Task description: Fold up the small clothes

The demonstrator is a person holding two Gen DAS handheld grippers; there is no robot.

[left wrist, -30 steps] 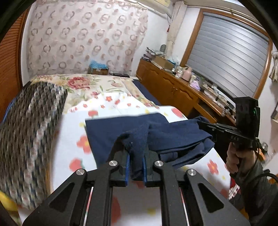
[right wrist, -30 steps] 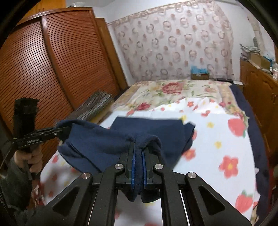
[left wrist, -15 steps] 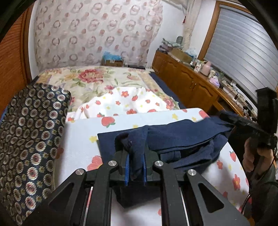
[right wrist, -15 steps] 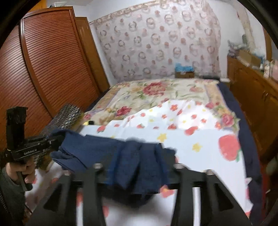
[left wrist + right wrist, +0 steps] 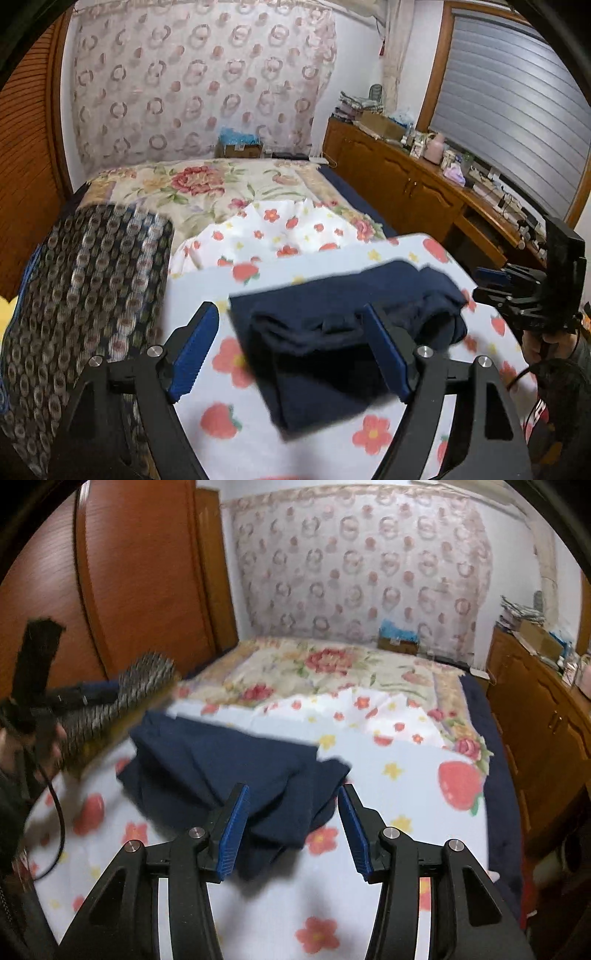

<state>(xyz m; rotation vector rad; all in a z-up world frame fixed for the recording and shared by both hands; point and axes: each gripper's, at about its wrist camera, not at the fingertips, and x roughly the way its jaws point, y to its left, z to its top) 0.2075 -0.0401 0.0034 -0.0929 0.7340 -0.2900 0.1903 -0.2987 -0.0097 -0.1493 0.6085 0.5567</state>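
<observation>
A navy blue garment (image 5: 332, 332) lies folded and bunched on the strawberry-print sheet (image 5: 236, 435); it also shows in the right wrist view (image 5: 236, 771). My left gripper (image 5: 291, 350) is open, its blue pads (image 5: 192, 350) standing wide to either side of the garment's near part, holding nothing. My right gripper (image 5: 291, 827) is open too, just above the garment's near right corner, empty. The right gripper shows at the right edge of the left wrist view (image 5: 517, 291); the left gripper (image 5: 79, 696) shows at the left of the right wrist view.
A patterned dark bolster (image 5: 81, 295) lies along the bed's left side. A floral quilt (image 5: 207, 184) covers the far bed. A wooden cabinet (image 5: 424, 192) with clutter runs along the right. A wooden wardrobe (image 5: 122, 583) stands at the left.
Both grippers were shut on the navy garment and held it up. Now both have opened and let go, and the garment lies on the sheet.
</observation>
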